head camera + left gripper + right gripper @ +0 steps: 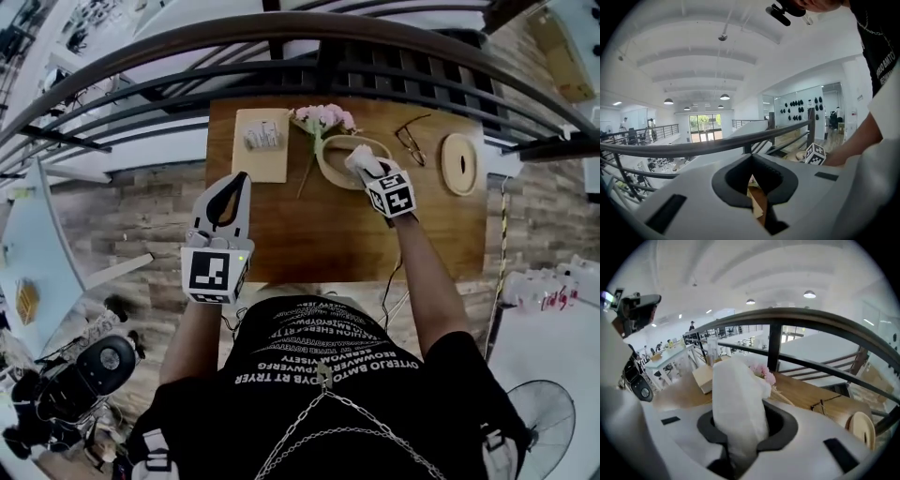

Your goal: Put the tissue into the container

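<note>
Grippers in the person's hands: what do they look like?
Both are chunky white plastic. The left gripper and right gripper each have fingers lined in black and a cube with black-and-white square markers. A thin dark cable hangs by the right arm. The person wears a black short-sleeved T-shirt with white lettering.
</note>
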The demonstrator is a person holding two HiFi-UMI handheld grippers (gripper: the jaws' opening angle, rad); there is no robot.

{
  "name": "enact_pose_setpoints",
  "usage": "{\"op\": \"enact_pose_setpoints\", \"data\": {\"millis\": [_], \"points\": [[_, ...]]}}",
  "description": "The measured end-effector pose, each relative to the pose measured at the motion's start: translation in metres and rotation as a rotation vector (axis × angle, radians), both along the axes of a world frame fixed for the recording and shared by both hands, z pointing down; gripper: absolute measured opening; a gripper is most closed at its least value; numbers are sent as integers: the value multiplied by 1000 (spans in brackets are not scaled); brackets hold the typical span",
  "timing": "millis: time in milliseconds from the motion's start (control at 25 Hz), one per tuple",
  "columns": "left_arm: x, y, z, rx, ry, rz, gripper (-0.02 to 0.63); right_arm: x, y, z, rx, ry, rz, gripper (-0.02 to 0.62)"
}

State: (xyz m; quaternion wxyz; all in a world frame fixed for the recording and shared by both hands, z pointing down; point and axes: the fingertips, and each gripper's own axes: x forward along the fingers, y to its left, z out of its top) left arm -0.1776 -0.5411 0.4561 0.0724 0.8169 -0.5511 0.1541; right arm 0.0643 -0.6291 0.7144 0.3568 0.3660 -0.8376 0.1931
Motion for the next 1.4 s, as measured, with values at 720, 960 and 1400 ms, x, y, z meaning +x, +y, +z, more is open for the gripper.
{"op": "enact_pose_setpoints", "data": {"millis": [720, 960, 1400], "points": [[116, 153, -57, 120, 9, 68, 25, 76, 161, -182, 297, -335, 90, 117], [132, 207, -67, 151, 3, 45, 25, 99, 224, -220, 366, -345, 73, 117], [125, 281, -111, 185, -40, -21, 25, 113, 310, -291, 435, -392, 57, 117]]}}
